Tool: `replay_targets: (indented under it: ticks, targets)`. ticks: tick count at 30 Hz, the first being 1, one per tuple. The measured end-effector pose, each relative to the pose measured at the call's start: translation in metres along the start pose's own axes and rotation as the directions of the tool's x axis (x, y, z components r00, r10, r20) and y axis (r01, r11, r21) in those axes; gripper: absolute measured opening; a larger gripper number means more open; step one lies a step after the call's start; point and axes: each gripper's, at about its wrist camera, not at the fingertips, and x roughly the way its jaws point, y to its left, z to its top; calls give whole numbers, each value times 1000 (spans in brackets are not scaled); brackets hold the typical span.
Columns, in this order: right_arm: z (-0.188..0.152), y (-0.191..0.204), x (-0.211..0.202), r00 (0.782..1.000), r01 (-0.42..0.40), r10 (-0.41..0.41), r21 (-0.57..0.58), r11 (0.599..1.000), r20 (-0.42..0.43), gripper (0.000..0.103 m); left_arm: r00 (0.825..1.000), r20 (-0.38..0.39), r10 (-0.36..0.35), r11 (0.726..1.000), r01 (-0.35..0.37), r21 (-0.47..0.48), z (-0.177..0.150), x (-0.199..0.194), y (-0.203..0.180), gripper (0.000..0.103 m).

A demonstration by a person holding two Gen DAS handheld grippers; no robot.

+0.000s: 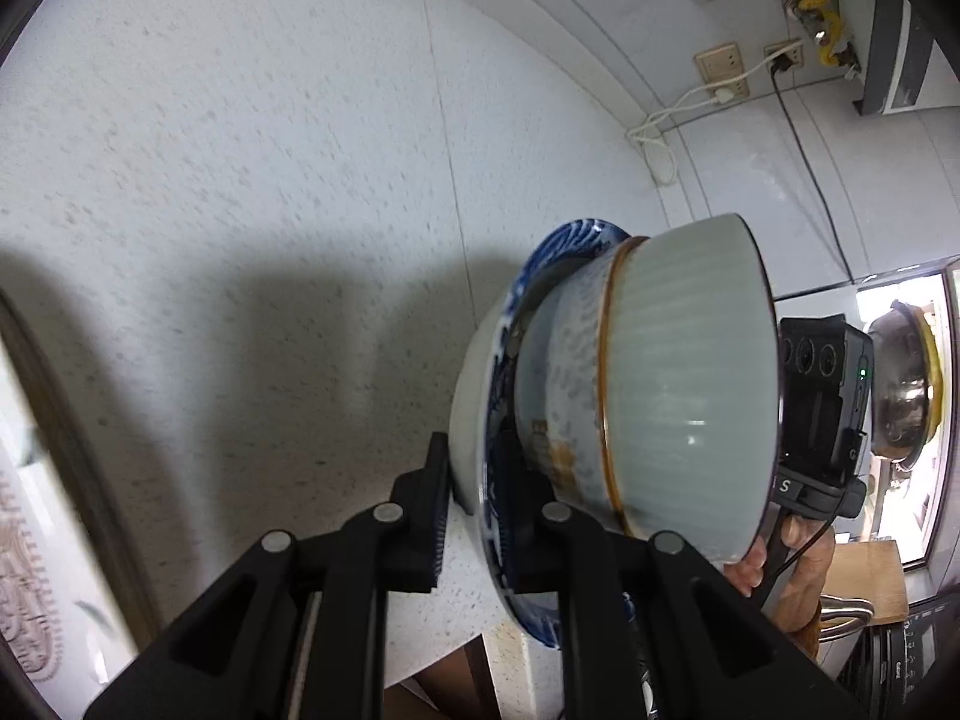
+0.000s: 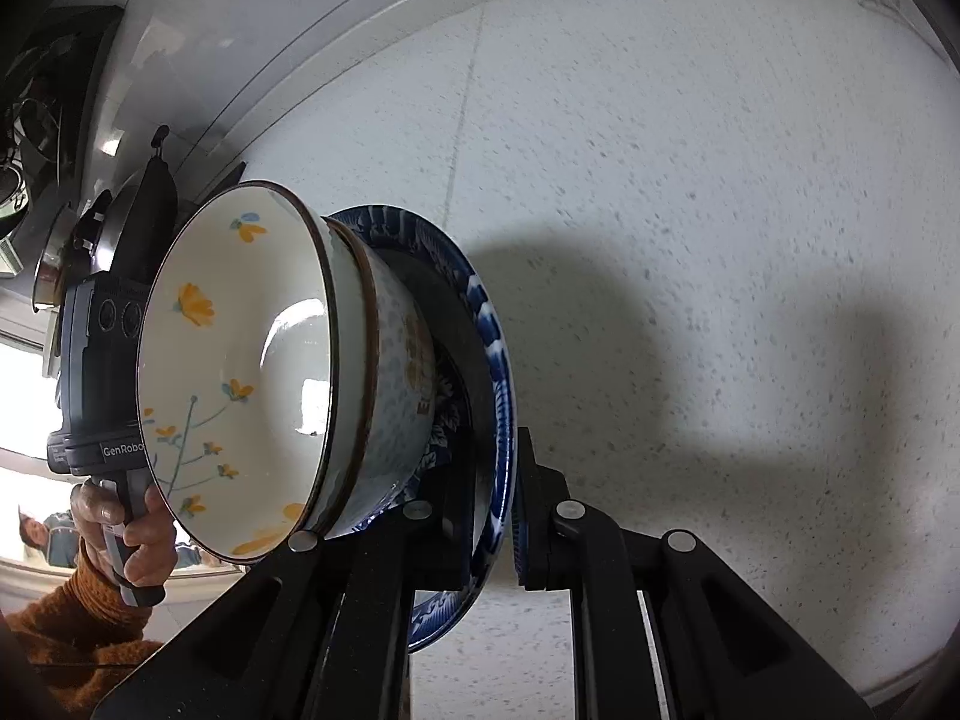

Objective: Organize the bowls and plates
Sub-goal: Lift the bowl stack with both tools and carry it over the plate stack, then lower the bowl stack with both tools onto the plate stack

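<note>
A blue-patterned plate [image 1: 480,420] carries two nested bowls: a speckled bowl [image 1: 564,384] and, inside it, a pale ribbed bowl [image 1: 684,384]. My left gripper [image 1: 474,498] is shut on the plate's rim. In the right wrist view the same plate [image 2: 498,396] holds the speckled bowl [image 2: 390,396] and the bowl with yellow flowers inside [image 2: 240,372]. My right gripper [image 2: 489,522] is shut on the plate's opposite rim. The stack is held above the speckled white countertop [image 1: 240,180]. Each view shows the other gripper behind the bowls.
A wall with sockets and cables [image 1: 720,72] and yellow gas pipes [image 1: 816,6] stands behind the counter. A steel pot [image 1: 900,384] sits at the right. Pans hang at the left of the right wrist view [image 2: 138,222].
</note>
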Motion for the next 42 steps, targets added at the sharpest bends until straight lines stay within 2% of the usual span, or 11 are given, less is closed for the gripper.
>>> replay_targets:
  ticks: [7,13,17,22,27,35,42]
  targets:
    - [19,65,9,999,-38,37,-99,994,-13,10,994,96,44,998,-39,-51,-6,-83,34,12]
    - [31,136,47,991,-126,116,-201,971,-58,10,973,190,130,986,-107,-124,-25,-164,82,12]
    - [28,175,71,983,-173,150,-241,955,-110,10,961,216,174,973,-135,-185,-40,-197,118,12]
    - [19,202,108,973,-187,141,-263,946,-182,11,953,223,204,957,-147,-249,-52,-210,156,12]
    - [13,205,125,967,-179,118,-273,945,-226,12,953,216,213,950,-150,-275,-59,-207,177,12]
    - [10,202,130,968,-150,85,-272,951,-235,12,956,200,213,948,-153,-279,-54,-185,179,11]
    - [12,215,139,971,-133,69,-279,951,-230,12,958,184,221,944,-164,-285,-52,-178,180,11]
